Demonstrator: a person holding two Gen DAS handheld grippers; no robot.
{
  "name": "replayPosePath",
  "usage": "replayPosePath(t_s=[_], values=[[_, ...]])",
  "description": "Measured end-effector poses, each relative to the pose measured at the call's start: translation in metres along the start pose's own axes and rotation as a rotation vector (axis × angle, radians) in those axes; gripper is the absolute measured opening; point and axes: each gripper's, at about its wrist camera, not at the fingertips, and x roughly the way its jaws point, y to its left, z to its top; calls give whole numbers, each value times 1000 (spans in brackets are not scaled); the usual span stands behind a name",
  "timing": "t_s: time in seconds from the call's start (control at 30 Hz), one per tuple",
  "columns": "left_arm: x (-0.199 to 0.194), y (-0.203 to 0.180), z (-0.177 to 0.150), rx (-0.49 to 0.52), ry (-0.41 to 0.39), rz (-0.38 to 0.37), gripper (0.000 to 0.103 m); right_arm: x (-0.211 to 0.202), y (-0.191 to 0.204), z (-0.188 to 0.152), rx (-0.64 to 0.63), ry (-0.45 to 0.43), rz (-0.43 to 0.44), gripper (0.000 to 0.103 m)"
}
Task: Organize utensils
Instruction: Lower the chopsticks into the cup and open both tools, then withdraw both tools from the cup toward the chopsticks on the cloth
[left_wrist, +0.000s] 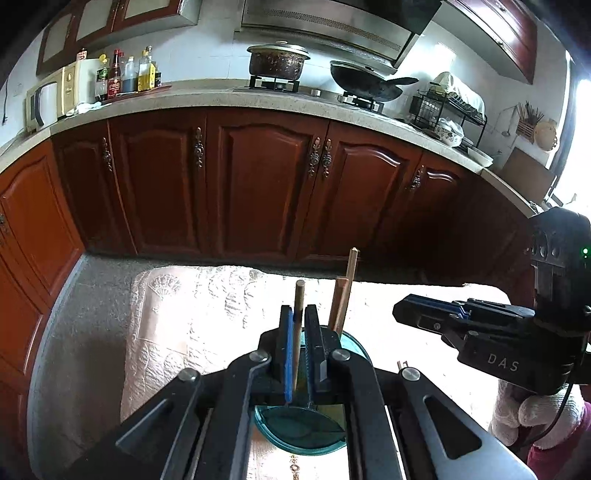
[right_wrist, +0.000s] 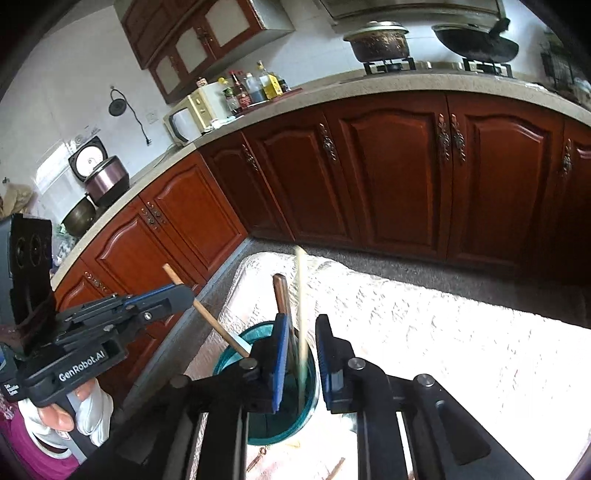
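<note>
Black linkage arms and blue-padded jaws fill the bottom of both wrist views. Between them, the left gripper (left_wrist: 298, 332) is clamped on a wooden chopstick (left_wrist: 297, 325) that stands nearly upright over a teal glass cup (left_wrist: 301, 428). Two more wooden chopsticks (left_wrist: 343, 295) already lean inside that cup, their tops poking above its rim. From the other side, the right gripper (right_wrist: 303, 350) has its jaws parted; a pale, motion-blurred chopstick (right_wrist: 301, 295) stands loose in the gap, its lower end inside the cup (right_wrist: 229, 354), with the pads not pressing on it.

That cup sits on a pale embossed tablecloth (left_wrist: 192, 317) covering a table, washed out by bright light on the right. A grey speckled floor (left_wrist: 74, 325) runs beyond it to reddish-brown wooden base cabinets (left_wrist: 258, 184) under a speckled stone countertop (left_wrist: 184, 99). On the counter stand a cream microwave (left_wrist: 51, 99), a cluster of sauce bottles (left_wrist: 125, 74), a gas hob bearing a dark stockpot (left_wrist: 277, 61) and a black wok (left_wrist: 365, 83), and a black dish rack (left_wrist: 447, 110). An open rice cooker (right_wrist: 103, 173) shows in the right wrist view.
</note>
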Motion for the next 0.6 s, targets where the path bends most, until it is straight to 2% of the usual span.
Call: replayPosePath(t_s=[0.07,0.13,0.17,0.3,0.6], values=[[-2,-1,0,-1,3,-2,14,-3,-1,-3,3,-1,3,19],[-5,-1,-3,-7,4,-10,40,-6,-3,-8,8,2,3,19],[-7,-2,-4,-9,1,-14,45,-8,-4,-11,11,3,3,19],[-16,-6,-9,-1,-9,-6,48,-18,-4,-22,19,2,2,19],[-31,-27,-34,35,-14,43,49,-50,-15,-60,36,13,-42,21]])
